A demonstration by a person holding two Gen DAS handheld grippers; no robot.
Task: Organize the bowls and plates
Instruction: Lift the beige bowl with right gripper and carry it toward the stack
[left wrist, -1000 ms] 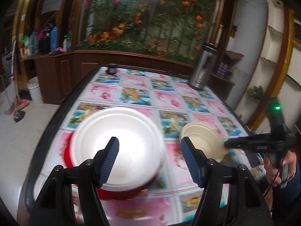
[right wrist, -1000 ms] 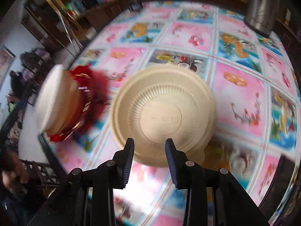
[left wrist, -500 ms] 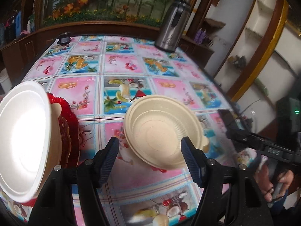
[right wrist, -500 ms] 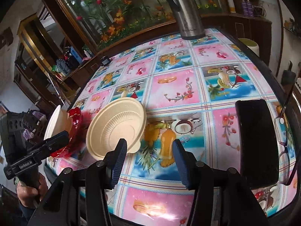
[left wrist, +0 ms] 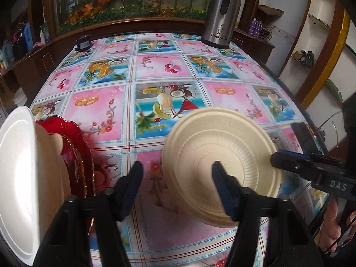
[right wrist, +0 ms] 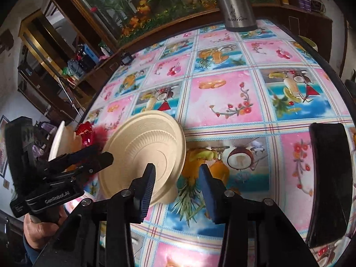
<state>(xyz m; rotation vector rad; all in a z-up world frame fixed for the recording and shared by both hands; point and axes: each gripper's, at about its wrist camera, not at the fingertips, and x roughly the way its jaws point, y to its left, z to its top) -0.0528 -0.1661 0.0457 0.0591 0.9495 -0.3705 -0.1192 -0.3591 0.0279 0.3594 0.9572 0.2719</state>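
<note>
Both grippers, left gripper (left wrist: 175, 182) and right gripper (right wrist: 178, 183), have fingers spread, grasping nothing. Between them the beige bowl (left wrist: 220, 166) sits on the tabletop (left wrist: 155, 71) near its front edge, probably awaiting stacking with the white plate (left wrist: 16, 178) at the left edge.

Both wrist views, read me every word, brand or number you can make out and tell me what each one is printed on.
"Bastrium", or close to it, the middle letters unclear: on the steel thermos.
"DAS": on the body of the right tongs, likely only part of a label.
"GenRobot.AI": on the body of the left tongs.
Embossed marks on the beige bowl: too faint to read.
</note>
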